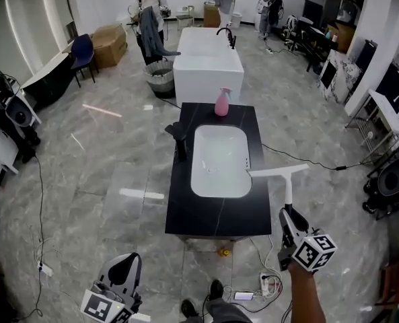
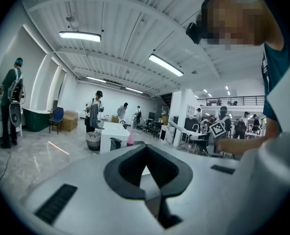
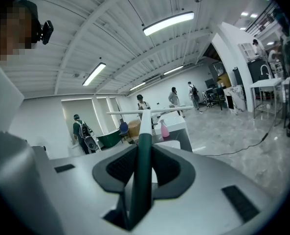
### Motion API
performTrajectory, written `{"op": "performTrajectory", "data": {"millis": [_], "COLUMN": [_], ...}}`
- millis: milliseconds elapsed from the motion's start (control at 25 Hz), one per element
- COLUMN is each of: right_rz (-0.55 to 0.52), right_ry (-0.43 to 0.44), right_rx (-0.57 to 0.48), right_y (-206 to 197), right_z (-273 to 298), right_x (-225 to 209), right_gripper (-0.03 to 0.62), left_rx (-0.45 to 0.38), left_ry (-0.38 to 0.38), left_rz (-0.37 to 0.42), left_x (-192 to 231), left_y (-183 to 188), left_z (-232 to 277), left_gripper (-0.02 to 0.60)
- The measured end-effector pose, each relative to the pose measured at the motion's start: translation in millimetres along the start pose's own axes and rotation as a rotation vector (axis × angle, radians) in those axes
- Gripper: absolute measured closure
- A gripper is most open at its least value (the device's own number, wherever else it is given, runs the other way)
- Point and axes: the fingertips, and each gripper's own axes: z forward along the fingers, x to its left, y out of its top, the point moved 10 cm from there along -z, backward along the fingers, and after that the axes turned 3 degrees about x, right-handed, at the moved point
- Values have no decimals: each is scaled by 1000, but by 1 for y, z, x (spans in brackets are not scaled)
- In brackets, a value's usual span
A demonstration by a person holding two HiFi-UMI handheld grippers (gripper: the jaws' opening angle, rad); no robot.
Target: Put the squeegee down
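Note:
My right gripper (image 1: 288,214) is shut on the dark green handle of the squeegee (image 1: 278,172). Its white blade hangs level above the right edge of the black counter (image 1: 216,214), beside the white sink (image 1: 219,160). In the right gripper view the squeegee (image 3: 149,112) runs straight out from between the jaws of my right gripper (image 3: 144,140), blade crosswise at the far end. My left gripper (image 1: 122,269) is low at the front left, off the counter, jaws together and nothing in them. In its own view my left gripper (image 2: 145,153) points toward the counter.
A pink spray bottle (image 1: 222,103) stands at the counter's far end and a black faucet (image 1: 179,140) at the sink's left. Behind are a white tub (image 1: 206,62), a basket (image 1: 160,76) and several people. Cables and a power strip (image 1: 270,284) lie on the floor by my feet.

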Motion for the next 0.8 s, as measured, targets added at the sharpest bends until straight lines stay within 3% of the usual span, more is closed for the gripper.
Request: {"op": "performTrajectory", "data": {"millis": [800], "right_rz": [41], "right_ry": [3], "right_rx": [146], "right_y": [-54], "right_z": [77], "right_x": [-85], "right_gripper": [499], "left_rx": [84], "left_ry": [16], "left_rz": [-16], "left_x": [-12], "left_y": [-17], "left_z": [47], "left_gripper": [577]}}
